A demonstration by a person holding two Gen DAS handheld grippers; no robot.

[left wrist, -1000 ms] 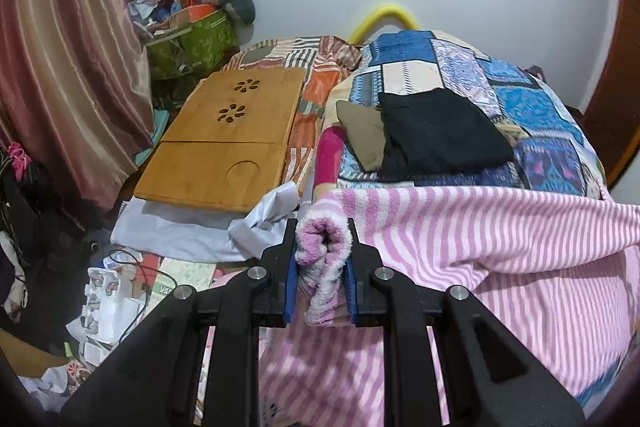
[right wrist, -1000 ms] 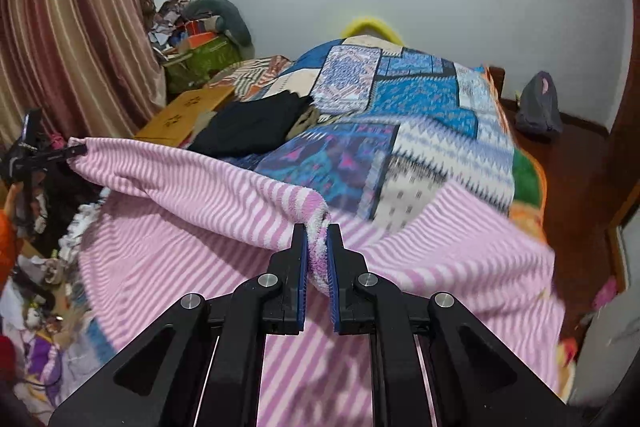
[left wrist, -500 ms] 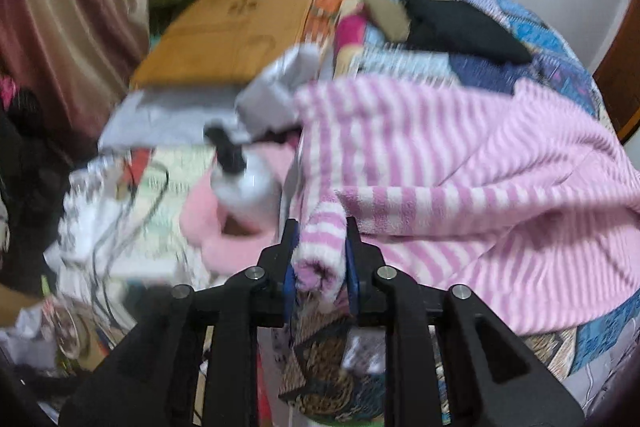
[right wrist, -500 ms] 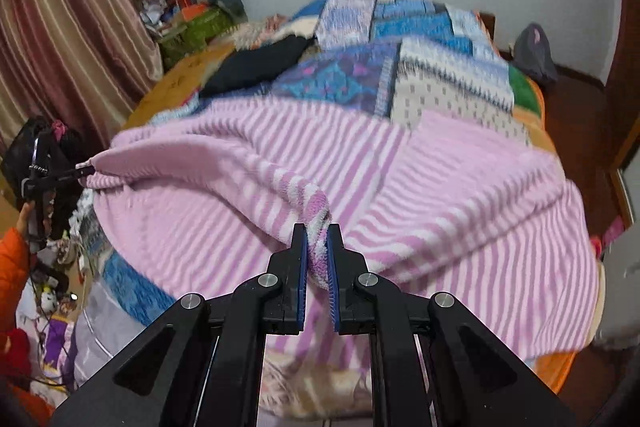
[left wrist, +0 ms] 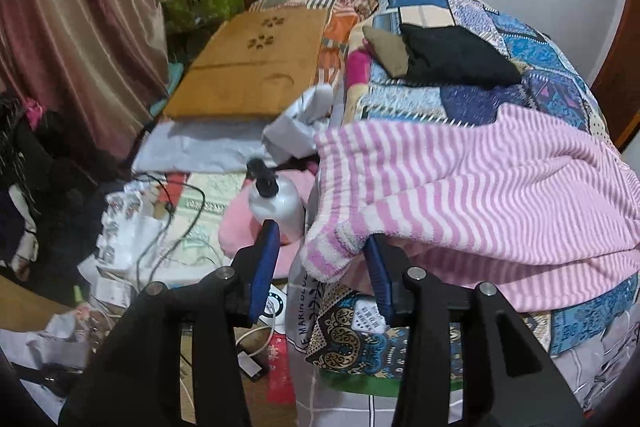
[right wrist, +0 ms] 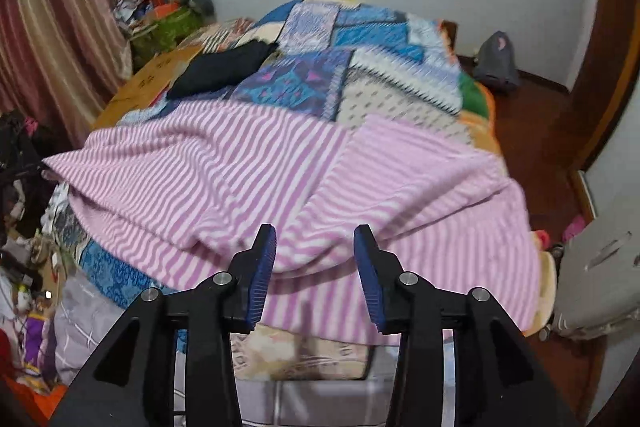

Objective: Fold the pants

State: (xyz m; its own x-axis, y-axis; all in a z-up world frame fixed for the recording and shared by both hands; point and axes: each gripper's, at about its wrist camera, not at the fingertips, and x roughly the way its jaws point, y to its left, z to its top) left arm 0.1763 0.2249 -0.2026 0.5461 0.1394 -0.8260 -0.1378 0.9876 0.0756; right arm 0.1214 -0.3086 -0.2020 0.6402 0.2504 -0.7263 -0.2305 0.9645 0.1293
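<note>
Lying folded on the bed (right wrist: 400, 75), the pink striped pants (right wrist: 280, 179) rest near its front edge.
The left hand-held gripper (left wrist: 322, 263) and the right hand-held gripper (right wrist: 315, 259) are both wide open, holding nothing; a pants corner droops between the left fingers.

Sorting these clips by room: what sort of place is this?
Most likely a bedroom: a bed under a patchwork quilt, striped curtains to the left, and pink striped pants laid out on the bed.
</note>
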